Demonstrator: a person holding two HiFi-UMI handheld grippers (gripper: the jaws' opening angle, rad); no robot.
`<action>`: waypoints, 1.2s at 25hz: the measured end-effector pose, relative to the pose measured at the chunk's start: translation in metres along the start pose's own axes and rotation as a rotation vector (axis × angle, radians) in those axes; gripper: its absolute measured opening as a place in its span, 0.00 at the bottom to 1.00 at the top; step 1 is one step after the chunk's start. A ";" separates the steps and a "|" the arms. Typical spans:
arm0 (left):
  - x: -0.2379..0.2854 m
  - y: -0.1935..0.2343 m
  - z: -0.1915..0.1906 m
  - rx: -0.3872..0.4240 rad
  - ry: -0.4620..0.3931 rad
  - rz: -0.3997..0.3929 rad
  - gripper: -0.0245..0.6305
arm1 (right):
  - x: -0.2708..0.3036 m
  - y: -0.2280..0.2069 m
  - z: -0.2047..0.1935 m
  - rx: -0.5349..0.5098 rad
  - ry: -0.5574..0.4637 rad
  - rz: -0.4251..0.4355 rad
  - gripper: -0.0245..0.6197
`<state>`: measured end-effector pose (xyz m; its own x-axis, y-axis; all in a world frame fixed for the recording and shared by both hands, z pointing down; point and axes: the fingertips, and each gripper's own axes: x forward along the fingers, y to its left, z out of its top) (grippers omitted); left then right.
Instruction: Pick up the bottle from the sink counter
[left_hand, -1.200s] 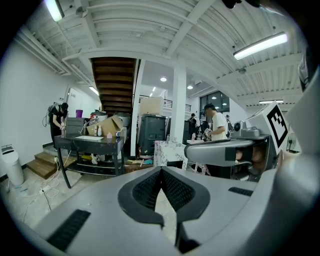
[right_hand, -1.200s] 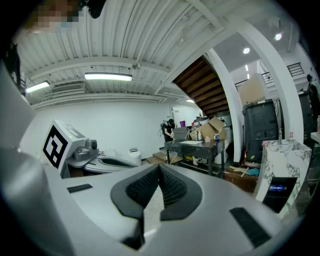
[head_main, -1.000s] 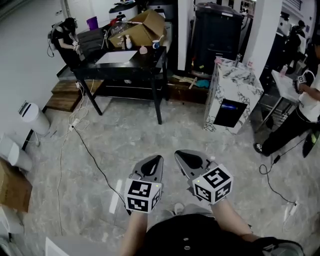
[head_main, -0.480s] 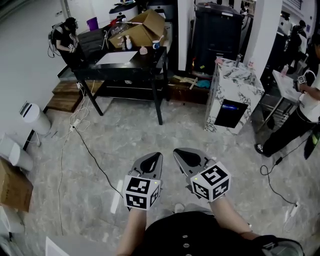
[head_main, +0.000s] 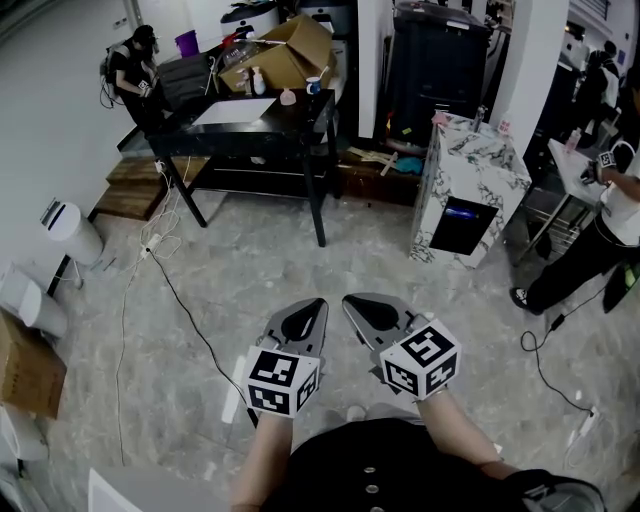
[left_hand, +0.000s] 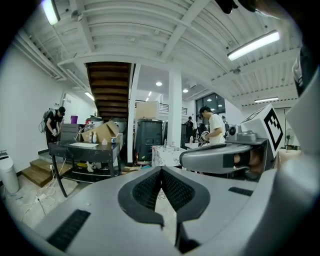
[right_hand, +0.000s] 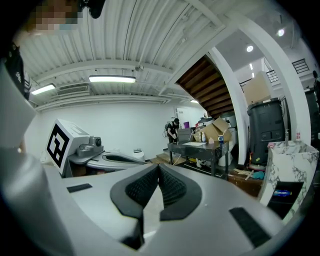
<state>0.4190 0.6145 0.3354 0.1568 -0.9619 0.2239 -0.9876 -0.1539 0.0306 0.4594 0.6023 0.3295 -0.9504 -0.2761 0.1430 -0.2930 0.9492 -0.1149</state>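
Head view is showing the left gripper (head_main: 310, 312) and the right gripper (head_main: 358, 308) hanging side by side, low in the middle, over the floor (head_main: 260, 270). Both are pressing their jaws tight together with nothing inside. A small bottle (head_main: 478, 116) is standing on the marble counter (head_main: 470, 175), far off at the upper right.

Black table (head_main: 300, 116) w/ cardboard box (head_main: 285, 55), white sheet (head_main: 235, 111), small bottles (head_main: 259, 82) on top; grey floor (head_main: 270, 262) w/ cable (head_main: 176, 300).

Black table (head_main: 312, 108), brown cardboard box (head_main: 292, 48), grey-veined white marble cabinet (head_main: 468, 168)
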 end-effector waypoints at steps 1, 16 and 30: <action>0.001 0.001 0.001 0.001 -0.007 0.007 0.06 | 0.000 -0.002 0.000 -0.003 -0.001 0.001 0.04; 0.017 0.005 -0.018 -0.073 0.018 0.111 0.24 | -0.012 -0.023 -0.039 0.046 0.058 0.019 0.04; 0.072 0.070 -0.023 -0.104 0.059 0.098 0.39 | 0.061 -0.071 -0.034 0.067 0.077 0.016 0.05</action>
<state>0.3607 0.5392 0.3758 0.0623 -0.9556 0.2879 -0.9938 -0.0328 0.1062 0.4260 0.5230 0.3801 -0.9450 -0.2462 0.2152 -0.2866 0.9404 -0.1829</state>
